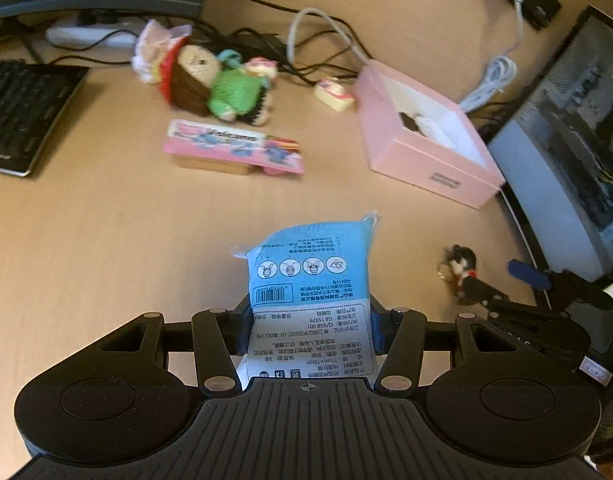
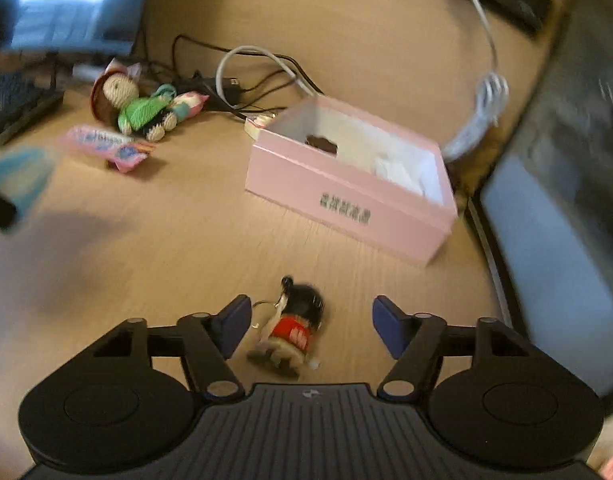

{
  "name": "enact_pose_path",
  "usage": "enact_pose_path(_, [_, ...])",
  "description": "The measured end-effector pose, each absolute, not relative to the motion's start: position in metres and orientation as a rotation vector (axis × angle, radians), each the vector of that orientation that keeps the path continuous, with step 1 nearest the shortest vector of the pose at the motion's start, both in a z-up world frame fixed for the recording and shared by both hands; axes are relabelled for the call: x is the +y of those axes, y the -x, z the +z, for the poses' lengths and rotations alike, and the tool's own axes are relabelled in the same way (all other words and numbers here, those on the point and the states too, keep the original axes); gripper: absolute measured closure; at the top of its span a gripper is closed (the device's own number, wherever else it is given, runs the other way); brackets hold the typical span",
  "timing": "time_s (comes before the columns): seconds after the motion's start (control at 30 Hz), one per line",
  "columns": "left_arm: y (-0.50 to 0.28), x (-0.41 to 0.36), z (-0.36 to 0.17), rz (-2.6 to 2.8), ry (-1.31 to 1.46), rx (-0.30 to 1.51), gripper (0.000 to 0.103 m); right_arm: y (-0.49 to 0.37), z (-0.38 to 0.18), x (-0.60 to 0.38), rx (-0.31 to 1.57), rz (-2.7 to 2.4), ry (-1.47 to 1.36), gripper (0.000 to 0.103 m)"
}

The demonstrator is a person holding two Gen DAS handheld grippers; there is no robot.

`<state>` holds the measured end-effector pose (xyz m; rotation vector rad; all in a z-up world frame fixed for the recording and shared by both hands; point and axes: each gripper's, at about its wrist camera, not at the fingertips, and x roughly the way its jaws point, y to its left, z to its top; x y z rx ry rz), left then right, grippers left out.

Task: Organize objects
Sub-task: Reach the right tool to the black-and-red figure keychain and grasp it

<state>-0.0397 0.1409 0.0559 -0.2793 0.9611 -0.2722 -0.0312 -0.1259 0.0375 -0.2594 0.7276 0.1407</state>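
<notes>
Two grippers, left fingers (image 1: 310, 320) clamping blue packet (image 1: 310, 264), right fingers (image 2: 310, 324) spread around doll keychain (image 2: 294, 328)

A light tan wood-grain desk (image 1: 106, 240) carries everything. On it stands an open pink cardboard box (image 1: 422, 160) with a white interior, toward the right. Left of the box lie a small cream and pink wrapped piece (image 1: 333, 95), a crocheted yarn doll in a green dress (image 1: 222, 88) on its side, and nearer, a flat pink printed packet (image 1: 234, 146). A small dark-haired figurine keychain in a red top (image 2: 292, 330) lies on the near desk surface. A black keyboard (image 1: 22, 112) sits at the left edge; a tangle of black and grey cables (image 1: 290, 40) and a white power strip (image 1: 90, 34) lie at the back.
</notes>
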Motion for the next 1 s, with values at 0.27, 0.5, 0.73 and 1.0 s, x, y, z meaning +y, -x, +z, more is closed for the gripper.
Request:
enact_pose_path(0.27, [0.038, 0.132, 0.048, -0.226, 0.261, 0.974, 0.047, 0.015, 0.028, -0.126, 0.783, 0.178, 0.226, 0.053])
enact_pose_path(0.5, [0.036, 0.127, 0.051, -0.218, 0.214, 0.972, 0.047, 0.014, 0.027, -0.105, 0.821, 0.296, 0.196, 0.075])
enact_pose_path(0.73, [0.036, 0.119, 0.051, -0.247, 0.175, 0.981, 0.047, 0.040, 0.026, -0.099, 0.780, 0.355, 0.360, 0.062])
enact_pose_path(1.0, [0.038, 0.118, 0.052, -0.260, 0.156, 0.983, 0.047, 0.026, 0.035, -0.145, 0.788, 0.113, 0.313, 0.053])
